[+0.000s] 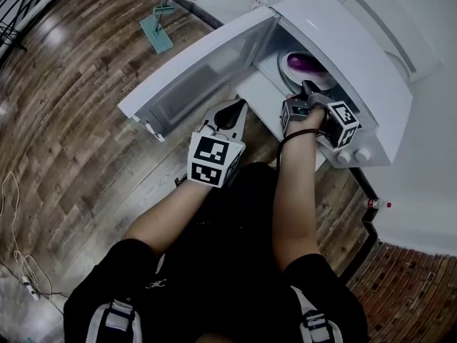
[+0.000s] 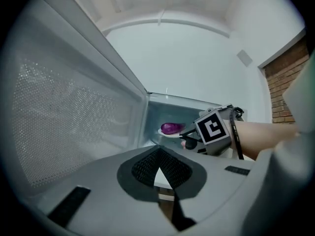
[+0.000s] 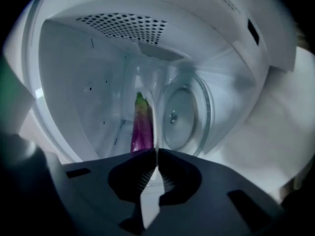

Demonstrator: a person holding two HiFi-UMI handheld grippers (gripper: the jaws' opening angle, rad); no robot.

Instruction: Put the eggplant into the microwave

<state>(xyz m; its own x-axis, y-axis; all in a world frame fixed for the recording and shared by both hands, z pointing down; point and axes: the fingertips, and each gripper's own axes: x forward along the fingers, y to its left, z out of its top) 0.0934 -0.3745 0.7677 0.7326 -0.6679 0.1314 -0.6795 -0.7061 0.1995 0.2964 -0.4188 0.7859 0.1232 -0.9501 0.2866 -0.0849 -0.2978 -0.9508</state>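
Observation:
The white microwave (image 1: 357, 56) stands open, its door (image 1: 193, 70) swung out to the left. Inside, a purple eggplant (image 1: 305, 64) lies on a white plate (image 1: 318, 81). My right gripper (image 1: 307, 86) is at the microwave's mouth, just short of the plate, shut with nothing between its jaws. In the right gripper view the eggplant (image 3: 141, 127) shows beyond the shut gripper (image 3: 156, 150), beside a round glass turntable (image 3: 184, 114). My left gripper (image 1: 239, 104) is shut and empty, in front of the open door. The left gripper view shows the eggplant (image 2: 171, 128) and the right gripper (image 2: 183, 132).
The mesh-windowed door (image 2: 64, 127) fills the left of the left gripper view. A mop (image 1: 158, 27) lies on the wooden floor at the back. A small red-capped bottle (image 1: 377, 204) stands at the right by a brick surface. A white cable (image 1: 21, 270) trails at the lower left.

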